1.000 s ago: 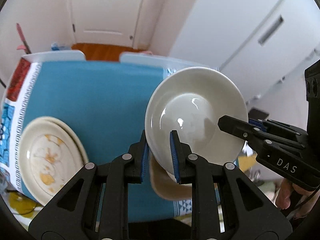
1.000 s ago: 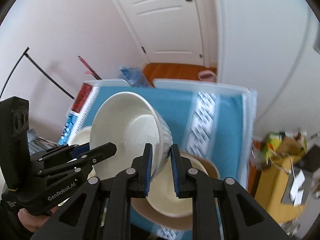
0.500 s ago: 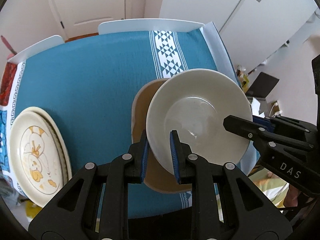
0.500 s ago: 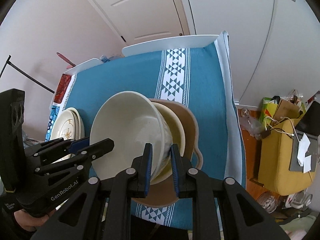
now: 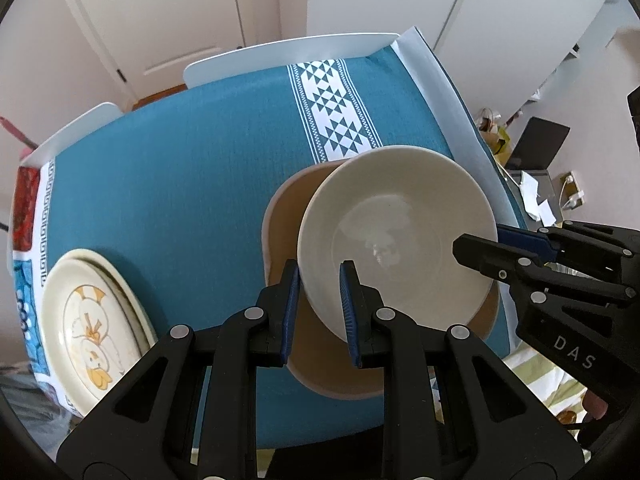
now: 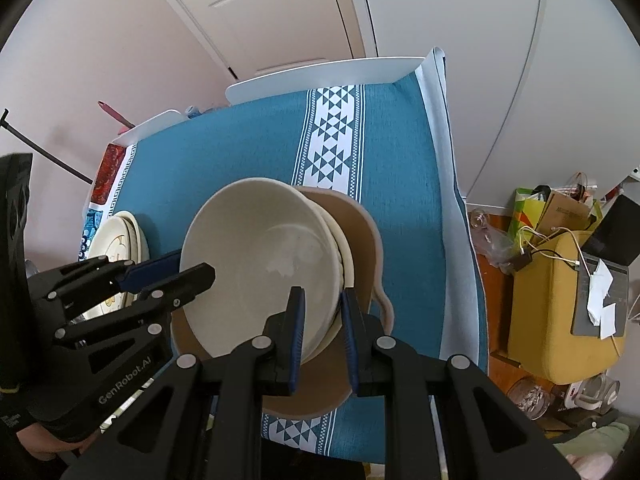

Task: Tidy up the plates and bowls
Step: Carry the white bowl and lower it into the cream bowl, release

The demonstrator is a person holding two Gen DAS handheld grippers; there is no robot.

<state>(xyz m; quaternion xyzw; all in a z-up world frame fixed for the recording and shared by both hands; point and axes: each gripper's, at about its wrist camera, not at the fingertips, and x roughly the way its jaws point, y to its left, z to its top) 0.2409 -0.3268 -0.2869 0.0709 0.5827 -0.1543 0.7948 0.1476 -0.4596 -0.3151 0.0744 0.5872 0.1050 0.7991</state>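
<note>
The brown plate [image 5: 280,220] is largely covered by the cream bowl [image 5: 396,232], so only its left rim and near edge are seen; its right side is cut off behind the bowl. A second cream bowl [image 6: 347,240] is glimpsed beneath the first in the right wrist view, only its rim being shown. How far the upper bowl has settled into the lower one cannot be told. The patterned plates [image 5: 92,328], stacked well to the left of the brown plate, are partly cut off by the left gripper's arm.

The cream bowl is plain, glossy and deep, with faint reflections in its base, and is held over the brown plate on the blue tablecloth [image 5: 180,168]. Its near left rim is clamped between the blue pads of the left gripper [image 5: 319,302]. Its opposite rim is gripped likewise by the right gripper [image 6: 323,322], one finger inside the bowl and one outside.
</note>
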